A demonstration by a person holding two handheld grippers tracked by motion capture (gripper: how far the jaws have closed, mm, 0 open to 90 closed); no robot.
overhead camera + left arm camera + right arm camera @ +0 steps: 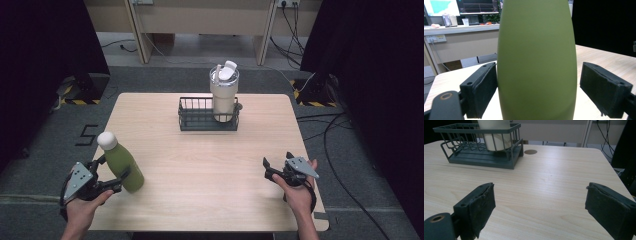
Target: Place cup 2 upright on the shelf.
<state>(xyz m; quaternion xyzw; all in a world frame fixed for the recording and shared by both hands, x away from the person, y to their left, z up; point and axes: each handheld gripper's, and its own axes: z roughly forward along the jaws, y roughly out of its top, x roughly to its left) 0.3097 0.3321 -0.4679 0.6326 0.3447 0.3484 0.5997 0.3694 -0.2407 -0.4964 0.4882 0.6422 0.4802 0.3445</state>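
A green bottle [120, 162] with a white cap leans at the table's front left. My left gripper [115, 167] is shut on its lower body, one jaw on each side. In the left gripper view the green bottle [536, 62] stands between the black pads [482, 90]. My right gripper [276, 162] rests low at the front right, open, with nothing between its fingers. In the right gripper view its pads [480, 207] stand wide over bare wood. A cream tumbler [223, 95] with a white flip lid stands in the right end of a dark wire basket [192, 122] at the back centre.
The wooden table [210, 165] has rounded corners and a small round cap [530, 151] beside the wire basket [474, 128]. Cables lie on the floor to the right. Dark curtains hang on both sides, and a pale desk stands behind.
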